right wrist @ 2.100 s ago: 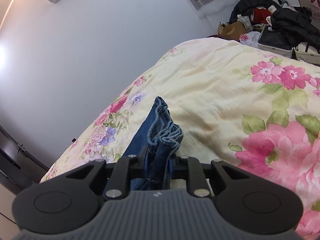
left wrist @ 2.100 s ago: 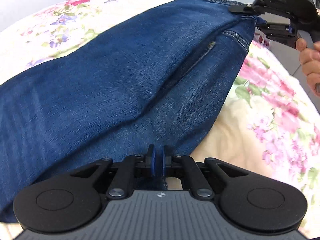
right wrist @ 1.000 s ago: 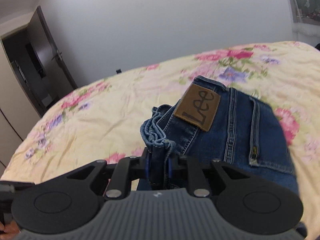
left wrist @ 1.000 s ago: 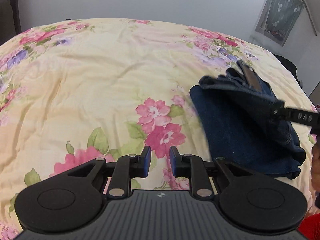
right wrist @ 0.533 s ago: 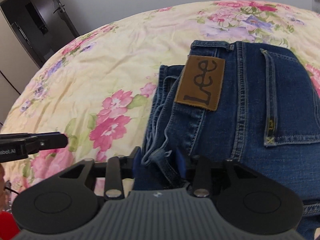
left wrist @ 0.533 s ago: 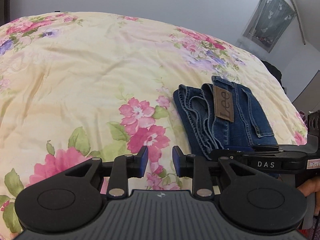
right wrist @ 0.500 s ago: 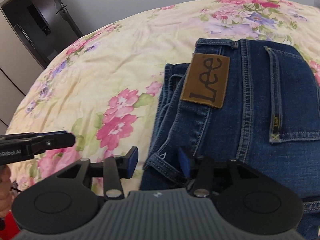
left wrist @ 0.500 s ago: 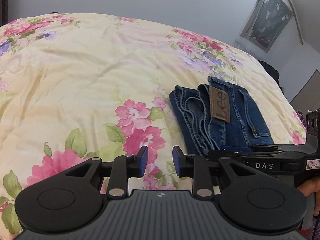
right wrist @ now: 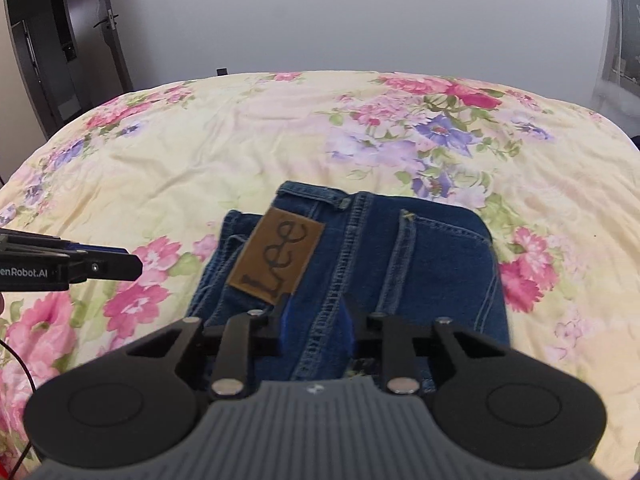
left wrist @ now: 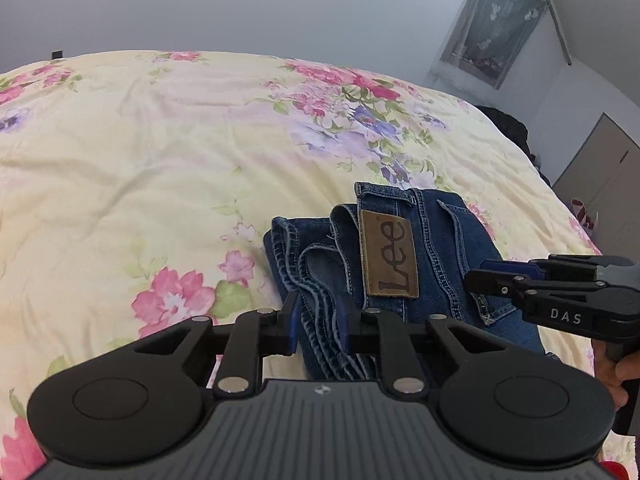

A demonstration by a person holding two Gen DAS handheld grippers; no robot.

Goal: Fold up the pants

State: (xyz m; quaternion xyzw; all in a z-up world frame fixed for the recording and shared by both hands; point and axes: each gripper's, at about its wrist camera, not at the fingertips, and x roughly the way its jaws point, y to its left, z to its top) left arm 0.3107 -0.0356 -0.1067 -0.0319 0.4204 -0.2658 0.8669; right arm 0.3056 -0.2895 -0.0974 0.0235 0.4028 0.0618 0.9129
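Blue jeans (left wrist: 432, 256) lie folded into a compact stack on the floral bed cover, brown Lee patch (left wrist: 388, 258) up; they also show in the right wrist view (right wrist: 408, 256). My left gripper (left wrist: 318, 326) is open, above the stack's left folded edge. My right gripper (right wrist: 314, 326) is open, above the stack's near edge, holding nothing. The right gripper shows from the side in the left wrist view (left wrist: 560, 296), and the left gripper in the right wrist view (right wrist: 72, 266).
The cream bed cover (right wrist: 200, 152) with pink and purple flowers spreads all around the jeans. A dark door (right wrist: 40, 60) stands at the far left. A dark heap of clothes (left wrist: 516, 132) lies past the bed's right edge, below a window (left wrist: 492, 32).
My right gripper has let go of the jeans' waistband, laid the stack flat and pulled back. My left gripper opened earlier and has swung right, over the stack's left edge.
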